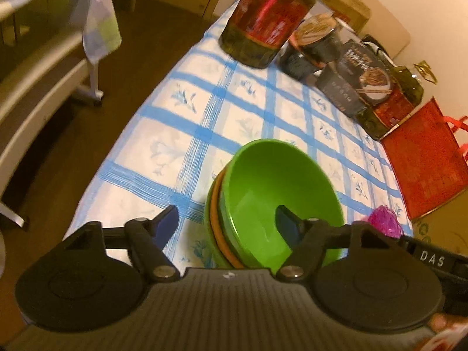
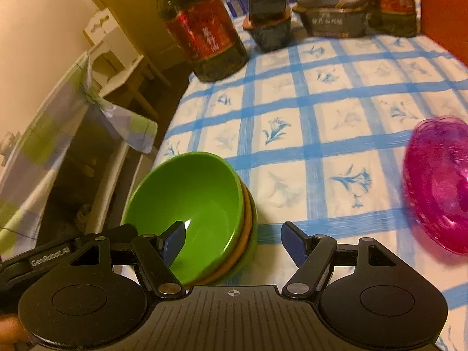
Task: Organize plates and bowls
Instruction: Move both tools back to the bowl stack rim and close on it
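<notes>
A stack of bowls, green on top with an orange one and another green one beneath, stands on the checked tablecloth near its edge. My left gripper is open and straddles the stack's left wall: one finger hangs outside over the cloth, the other inside the top bowl, and neither pad touches it. My right gripper is open as well and straddles the stack's right wall, one finger inside and one outside. A translucent pink plate lies to the right on the cloth, its edge just showing in the left wrist view.
At the back stand a big dark bottle with a red label, noodle cups and boxes, and a red bag. The table edge drops to dark floor on the left, beside a cloth-draped white chair.
</notes>
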